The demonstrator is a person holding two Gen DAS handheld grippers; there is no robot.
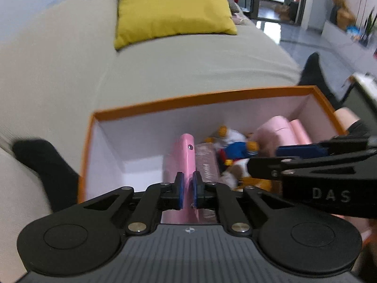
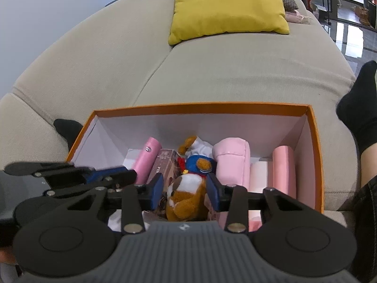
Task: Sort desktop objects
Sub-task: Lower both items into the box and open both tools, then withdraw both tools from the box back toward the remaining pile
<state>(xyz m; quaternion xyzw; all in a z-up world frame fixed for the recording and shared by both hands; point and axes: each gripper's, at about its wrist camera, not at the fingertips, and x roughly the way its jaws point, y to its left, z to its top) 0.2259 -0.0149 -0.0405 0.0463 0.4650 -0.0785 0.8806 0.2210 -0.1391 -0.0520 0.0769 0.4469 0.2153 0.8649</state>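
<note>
An orange box [image 1: 150, 105] with a white inside sits on the sofa; it also shows in the right wrist view [image 2: 315, 155]. My left gripper [image 1: 188, 192] is shut on a flat pink case [image 1: 182, 155], which stands on edge inside the box [image 2: 148, 162]. My right gripper [image 2: 186, 192] is open over a brown and white plush toy in a blue jacket [image 2: 186, 193], with one finger on each side, not touching. In the left wrist view it reaches in from the right [image 1: 294, 158]. A mauve carton [image 2: 165, 162] lies beside the pink case.
A pink pouch [image 2: 232, 162], a pink roll [image 2: 284, 172] and a pale pink box [image 2: 259, 176] fill the box's right side. A yellow cushion [image 2: 228, 7] lies on the beige sofa [image 2: 212, 75]. A black-socked foot [image 2: 360, 108] rests right of the box, another [image 2: 67, 127] at its left.
</note>
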